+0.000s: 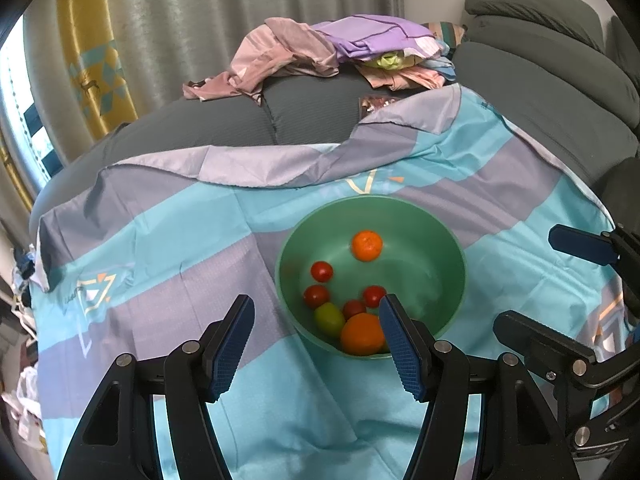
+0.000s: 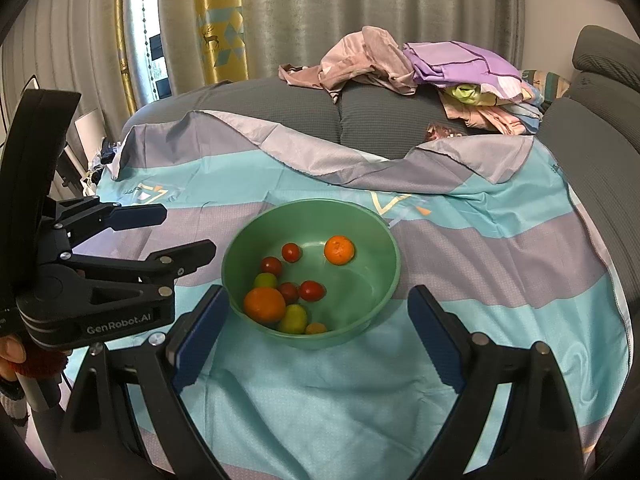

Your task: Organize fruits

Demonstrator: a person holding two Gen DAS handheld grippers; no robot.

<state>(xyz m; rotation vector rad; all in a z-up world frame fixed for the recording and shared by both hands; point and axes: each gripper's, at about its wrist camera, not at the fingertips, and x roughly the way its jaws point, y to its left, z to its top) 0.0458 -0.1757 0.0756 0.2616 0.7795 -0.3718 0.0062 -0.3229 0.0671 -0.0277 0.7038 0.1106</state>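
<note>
In the left wrist view, the left gripper point(image 1: 316, 342) fills the bottom of the frame, its blue-padded fingers point(image 1: 232, 346) spread wide with nothing between them; the right-hand finger's tip overlaps the near rim of the green bowl point(image 1: 448, 248) in the picture, though whether it touches cannot be told. In the right wrist view, the right gripper point(image 2: 318, 336) likewise stands wide apart and empty at the bottom centre, its fingertips flanking the bowl point(image 2: 376, 236) without visibly touching it.

The bowl sits at mid-frame on a striped teal-and-lilac sheet point(image 2: 500, 276), with bare cloth all round it: a broad strip in front, open stretches to either side. Inside, clustered toward the near-left wall, lie a large orange point(image 2: 264, 304), two green fruits point(image 2: 293, 319) and several small red tomatoes point(image 2: 311, 291); a smaller orange point(image 2: 339, 250) rests apart toward the far side.

Beyond the bowl the sheet's far edge is folded back, rumpled, over a grey sofa cushion point(image 2: 280, 104). At the upper right of centre, a heap of pink and purple laundry point(image 2: 420, 64) lies on the cushion, well apart from the bowl. Grey curtains point(image 2: 360, 8) hang behind.
</note>
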